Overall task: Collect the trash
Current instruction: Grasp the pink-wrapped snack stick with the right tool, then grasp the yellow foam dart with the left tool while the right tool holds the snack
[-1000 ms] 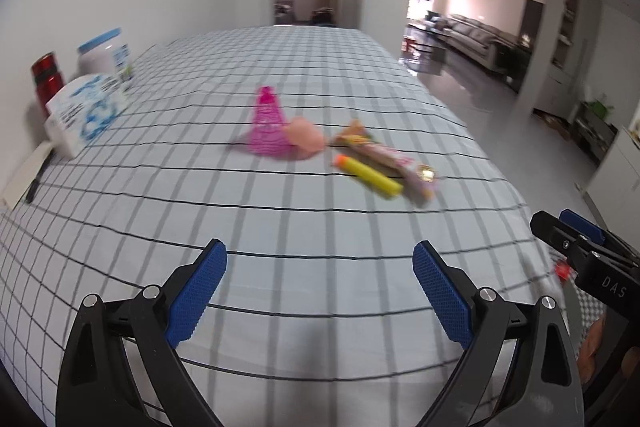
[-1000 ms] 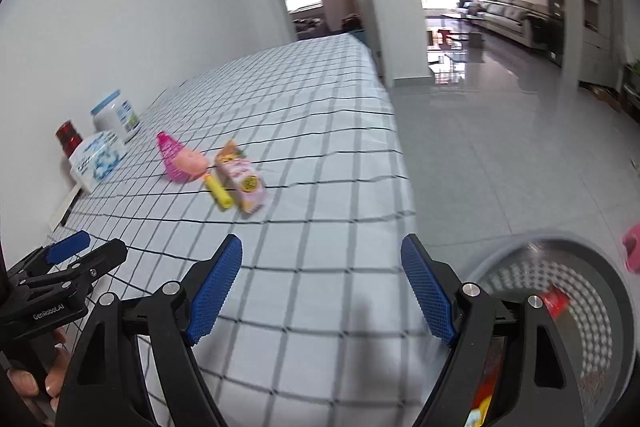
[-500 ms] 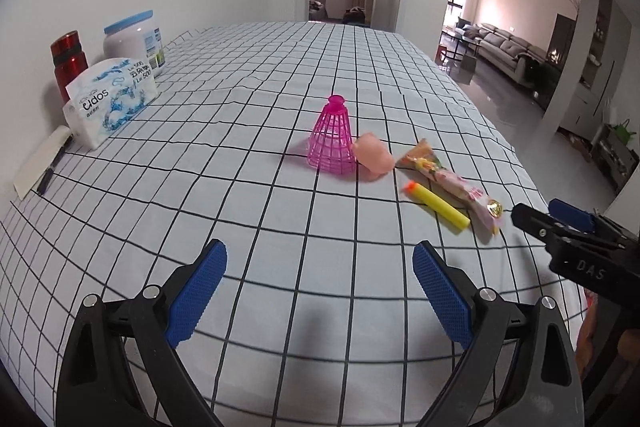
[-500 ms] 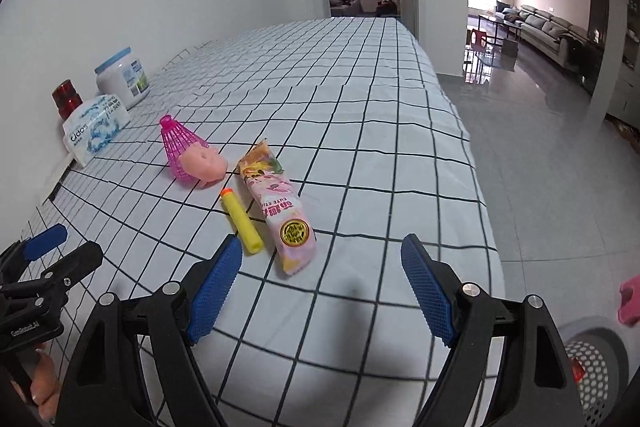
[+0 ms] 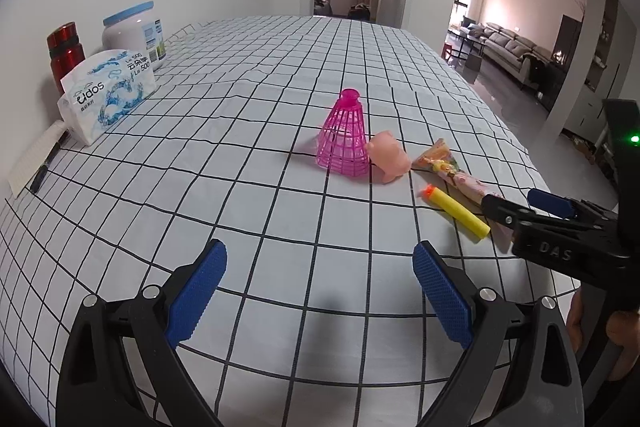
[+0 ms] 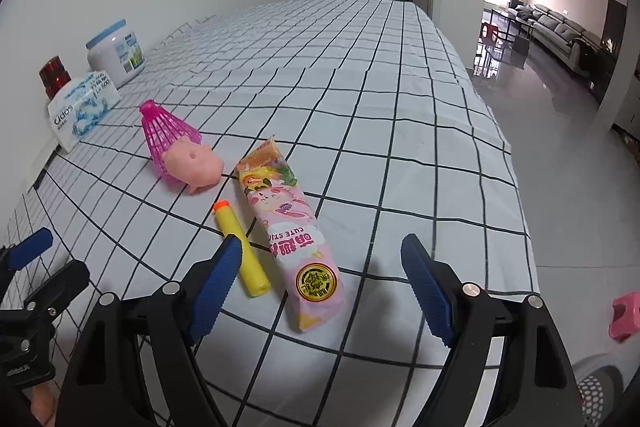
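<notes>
On the checked tablecloth lie a pink snack wrapper [image 6: 294, 231], a yellow foam dart [image 6: 240, 253], a pink rubber pig [image 6: 196, 167] and a pink plastic shuttlecock [image 6: 164, 135]. My right gripper [image 6: 320, 285] is open and empty, hovering just above the wrapper's near end, its left finger by the dart. My left gripper [image 5: 320, 297] is open and empty over bare cloth, short of the shuttlecock [image 5: 346, 141], pig [image 5: 390, 161], dart [image 5: 456, 211] and wrapper [image 5: 452, 173]. The right gripper [image 5: 532, 207] shows at the right edge of the left wrist view.
A tissue pack [image 5: 106, 93], a white jar [image 5: 134, 35], a red bottle [image 5: 66, 53] and a pen on a pad [image 5: 44, 167] stand along the left wall. The table's right edge [image 6: 516, 163] drops to the floor. A mesh bin [image 6: 600, 391] and a pink item [image 6: 624, 315] sit below right.
Both grippers have moved forward toward the items. The right one swung from over the bin at the table edge to above the wrapper. Both stayed open.
</notes>
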Demonstrator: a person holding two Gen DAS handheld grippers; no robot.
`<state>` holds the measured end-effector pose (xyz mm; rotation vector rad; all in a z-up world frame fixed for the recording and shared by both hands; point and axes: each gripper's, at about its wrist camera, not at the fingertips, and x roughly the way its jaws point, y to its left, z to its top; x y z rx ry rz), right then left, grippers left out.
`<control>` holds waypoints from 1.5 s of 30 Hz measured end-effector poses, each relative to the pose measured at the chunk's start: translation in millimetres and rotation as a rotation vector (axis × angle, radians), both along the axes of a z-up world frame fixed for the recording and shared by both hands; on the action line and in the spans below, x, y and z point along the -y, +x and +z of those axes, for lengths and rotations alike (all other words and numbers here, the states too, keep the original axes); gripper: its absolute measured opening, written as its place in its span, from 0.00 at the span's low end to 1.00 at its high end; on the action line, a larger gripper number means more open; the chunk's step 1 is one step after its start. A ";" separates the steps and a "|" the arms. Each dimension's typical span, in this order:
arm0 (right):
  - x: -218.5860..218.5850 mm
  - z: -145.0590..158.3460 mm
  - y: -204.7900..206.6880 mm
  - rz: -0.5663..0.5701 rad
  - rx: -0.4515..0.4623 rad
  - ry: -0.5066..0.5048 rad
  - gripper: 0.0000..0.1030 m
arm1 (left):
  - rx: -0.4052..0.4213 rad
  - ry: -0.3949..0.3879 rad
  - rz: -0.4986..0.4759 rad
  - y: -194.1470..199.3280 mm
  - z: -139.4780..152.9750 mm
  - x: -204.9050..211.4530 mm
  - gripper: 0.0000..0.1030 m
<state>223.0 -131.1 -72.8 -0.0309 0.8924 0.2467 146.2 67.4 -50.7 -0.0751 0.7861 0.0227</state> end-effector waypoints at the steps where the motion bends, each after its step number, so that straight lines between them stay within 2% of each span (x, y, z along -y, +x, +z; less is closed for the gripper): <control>1: -1.2 -1.6 2.2 0.002 -0.007 -0.005 0.76 | -0.002 -0.002 0.000 0.7 -0.8 -0.6 0.90; 16: -2.6 -7.3 19.2 -0.016 -0.045 0.009 0.74 | -0.029 -0.021 -0.013 4.3 -8.1 -0.5 0.90; 19: -3.9 -7.0 19.6 -0.005 -0.051 0.013 0.63 | -0.027 -0.020 -0.015 2.8 -8.0 0.6 0.90; 21: -6.8 -8.5 21.2 0.003 -0.063 0.000 0.50 | -0.025 -0.018 -0.017 2.7 -7.4 0.9 0.90; 23: -10.6 -8.7 19.0 0.012 -0.048 -0.031 0.44 | -0.023 -0.019 -0.019 2.9 -6.9 0.8 0.90; 26: -12.1 -9.1 14.6 0.020 -0.040 -0.030 0.28 | -0.022 -0.016 -0.022 2.6 -6.8 1.9 0.90; 27: -11.5 -9.4 13.6 0.019 -0.041 -0.020 0.27 | -0.023 -0.013 -0.022 2.6 -7.2 2.7 0.90; 34: 7.0 -2.8 -4.1 -0.037 -0.016 0.076 0.25 | -0.023 0.005 -0.033 1.1 -4.7 11.8 0.90; 45: 46.4 13.4 -70.6 -0.165 0.105 0.119 0.25 | -0.061 -0.032 -0.066 13.4 -3.4 43.4 0.90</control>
